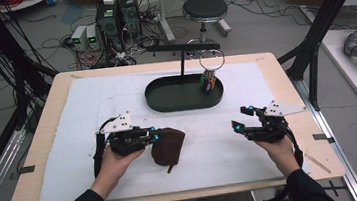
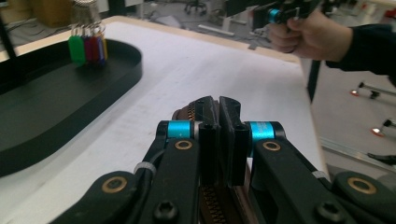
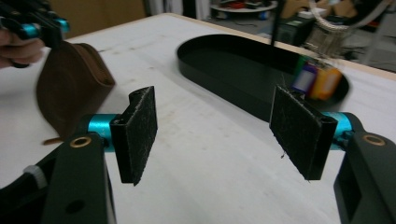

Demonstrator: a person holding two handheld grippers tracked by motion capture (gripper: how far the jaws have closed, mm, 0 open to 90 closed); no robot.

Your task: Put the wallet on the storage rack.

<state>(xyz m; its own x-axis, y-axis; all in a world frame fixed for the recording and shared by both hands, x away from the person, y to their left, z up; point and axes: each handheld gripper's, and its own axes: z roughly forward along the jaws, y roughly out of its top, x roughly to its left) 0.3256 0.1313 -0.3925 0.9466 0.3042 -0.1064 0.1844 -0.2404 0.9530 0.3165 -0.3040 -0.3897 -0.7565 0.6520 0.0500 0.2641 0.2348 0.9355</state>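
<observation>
Brown zippered pouch being pinched on the white-covered surface (image 1: 252, 153)

The soft leather-like pouch (image 1: 169, 145) is being gripped at its zipper edge by the left tool (image 1: 156, 136); the right tool (image 1: 241, 119) is being held spread, well apart. Behind, coloured key tags (image 1: 207, 83) are hanging into a black oval tray (image 1: 166, 99).

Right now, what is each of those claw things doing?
Left gripper: shut on the brown pouch.
Right gripper: open, holding nothing.

Left gripper (image 2: 219, 109) clamps a brown zippered leather pouch (image 2: 189, 112) over the white table mat (image 2: 210, 65).
Coloured key tags (image 2: 87, 45) hang over a black oval tray (image 2: 51, 102) at left; the other hand (image 2: 308, 37) grips its tool far right.
</observation>
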